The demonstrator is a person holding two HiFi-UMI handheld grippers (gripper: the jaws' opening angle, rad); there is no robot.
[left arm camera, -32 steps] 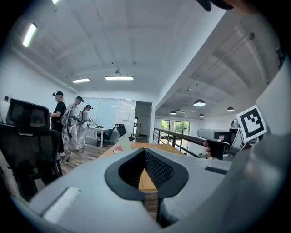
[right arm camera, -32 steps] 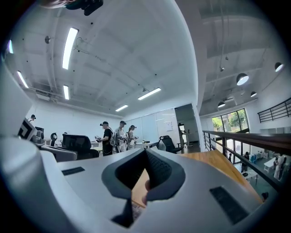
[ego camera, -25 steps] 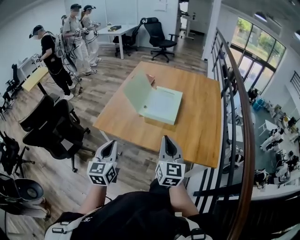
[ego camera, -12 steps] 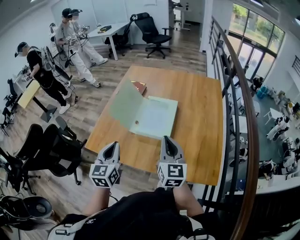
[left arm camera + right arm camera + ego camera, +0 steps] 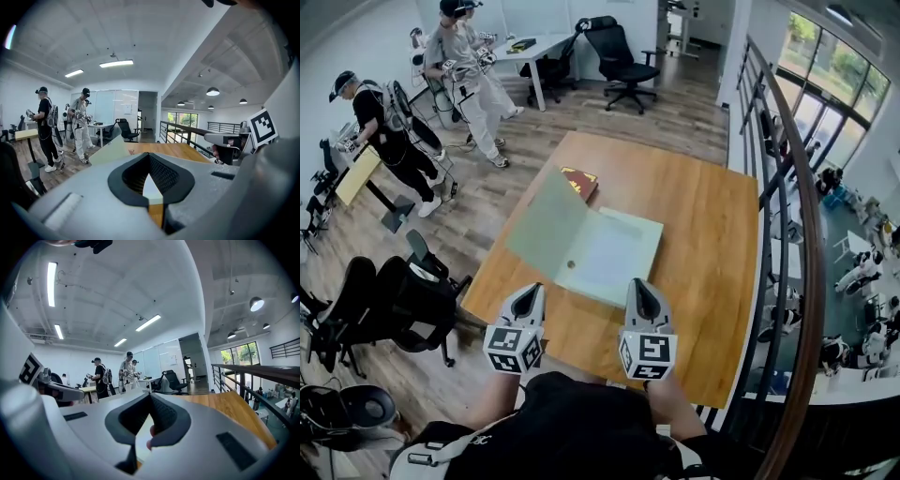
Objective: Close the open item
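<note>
A pale green flat box [image 5: 613, 256] lies open in the middle of the wooden table [image 5: 712, 234]. Its lid [image 5: 547, 226] stands tilted up on the box's left side. My left gripper [image 5: 530, 293] and right gripper [image 5: 638, 287] hover side by side over the table's near edge, short of the box, both shut with nothing in them. In the left gripper view the gripper [image 5: 149, 155] points toward the raised lid [image 5: 108, 150]. The right gripper [image 5: 150, 397] in its own view points along the table [image 5: 234, 408].
A red book [image 5: 579, 181] lies on the table beyond the box. A railing [image 5: 787, 216] runs along the right. Black office chairs [image 5: 403, 295] stand left of the table. Two people [image 5: 473, 75] stand at the back left near a white desk [image 5: 534, 47].
The table and box have come nearer and lower in the head view. Both grippers stay shut, side by side. The people at the back left have shifted.
</note>
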